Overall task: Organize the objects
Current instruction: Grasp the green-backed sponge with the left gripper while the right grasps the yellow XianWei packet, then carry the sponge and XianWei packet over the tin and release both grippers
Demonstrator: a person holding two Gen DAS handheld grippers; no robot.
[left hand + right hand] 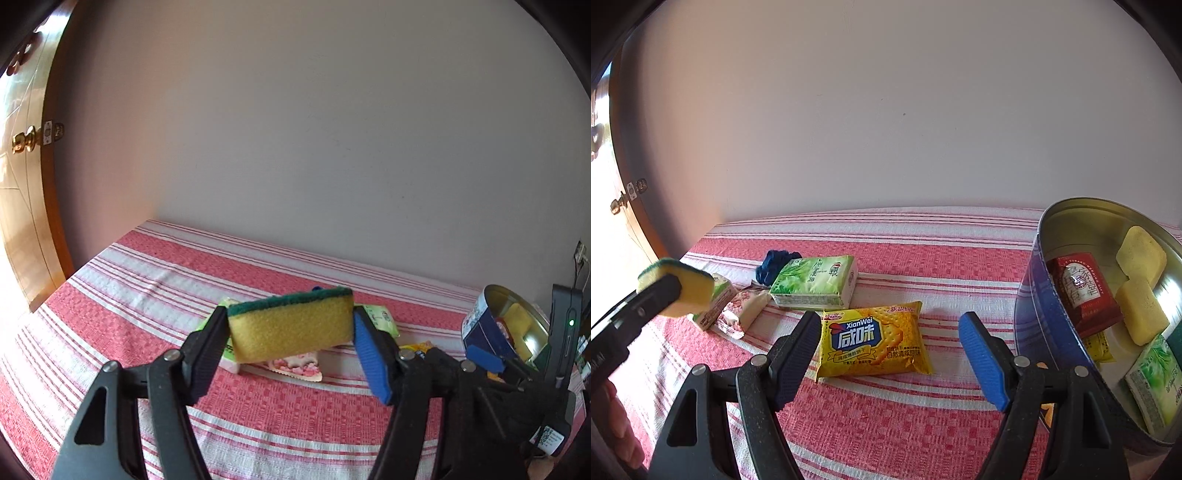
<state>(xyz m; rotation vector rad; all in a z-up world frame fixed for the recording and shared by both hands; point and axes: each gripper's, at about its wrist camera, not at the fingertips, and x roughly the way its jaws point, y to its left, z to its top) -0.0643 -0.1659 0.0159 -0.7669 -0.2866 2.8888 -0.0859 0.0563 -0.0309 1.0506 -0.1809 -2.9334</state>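
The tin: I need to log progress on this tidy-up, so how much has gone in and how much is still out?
Done: the tin already holds two yellow sponges, a red box and a green tissue pack. In hand: the left gripper is shut on a green-topped sponge, lifted off the cloth. Left: the open right gripper faces the yellow cracker pack; a tissue pack, small packets and something blue remain.

The sponge [290, 325] looks like porous yellow foam with a rough green scouring layer. Woven, matt cloth [886, 413] covers the tabletop. At right, the tin [1071, 229] is shiny metal inside; the yellow biscuit packet [873, 341] is glossy plastic film.
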